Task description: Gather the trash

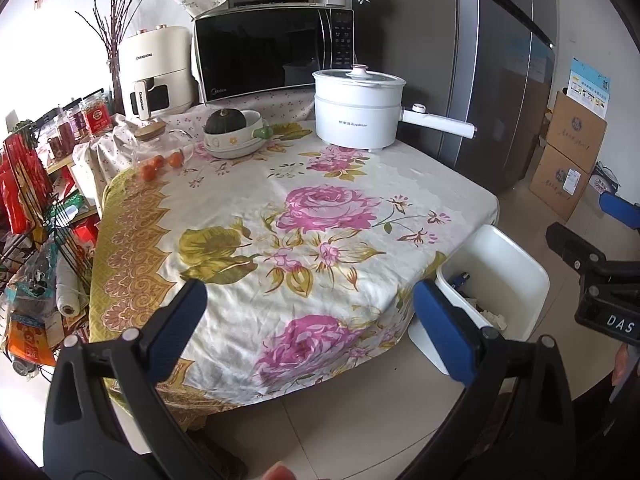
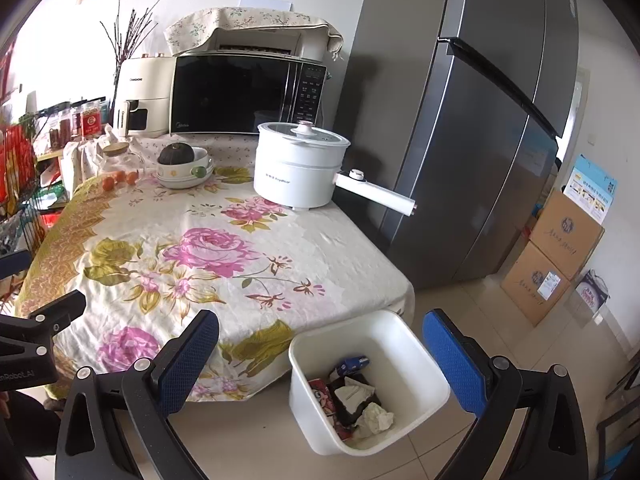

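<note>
Left tool (image 1: 308,312) wide open, nothing held, hovering over near edge of worktop (image 1: 256,216) with rose-print cloth. Right tool (image 2: 320,344) likewise spread wide, empty, above white bin (image 2: 400,340) on floor just beside worktop corner. Bin holds trash: crumpled white paper (image 2: 374,418), red printed wrapper (image 2: 322,394), dark wrapper, small blue item (image 2: 352,363), possibly a lighter. White electric pot (image 2: 296,168) at worktop's far end.
</note>
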Demonstrator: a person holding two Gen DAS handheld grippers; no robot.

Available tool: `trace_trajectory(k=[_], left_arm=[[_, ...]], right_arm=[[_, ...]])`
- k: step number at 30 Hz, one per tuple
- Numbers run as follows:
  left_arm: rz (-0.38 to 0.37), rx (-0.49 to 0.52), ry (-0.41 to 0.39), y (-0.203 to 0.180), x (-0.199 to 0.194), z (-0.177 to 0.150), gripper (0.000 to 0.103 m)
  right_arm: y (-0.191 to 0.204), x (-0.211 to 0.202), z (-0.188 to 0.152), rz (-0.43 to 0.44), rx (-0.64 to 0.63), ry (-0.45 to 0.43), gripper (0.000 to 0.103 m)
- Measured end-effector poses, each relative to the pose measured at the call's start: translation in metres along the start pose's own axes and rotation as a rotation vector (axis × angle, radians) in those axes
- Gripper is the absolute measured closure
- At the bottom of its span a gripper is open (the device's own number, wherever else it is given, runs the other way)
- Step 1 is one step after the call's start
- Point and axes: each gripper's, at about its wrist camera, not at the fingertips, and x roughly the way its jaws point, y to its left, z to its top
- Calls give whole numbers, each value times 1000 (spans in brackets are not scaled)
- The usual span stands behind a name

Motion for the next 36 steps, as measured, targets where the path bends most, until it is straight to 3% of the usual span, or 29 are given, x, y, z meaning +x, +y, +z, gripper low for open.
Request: trace_trajectory(k=[36], left_arm=[[2, -25, -18, -1, -1, 8, 1]], right_arm=[[-10, 8, -2, 47, 85, 45, 0]])
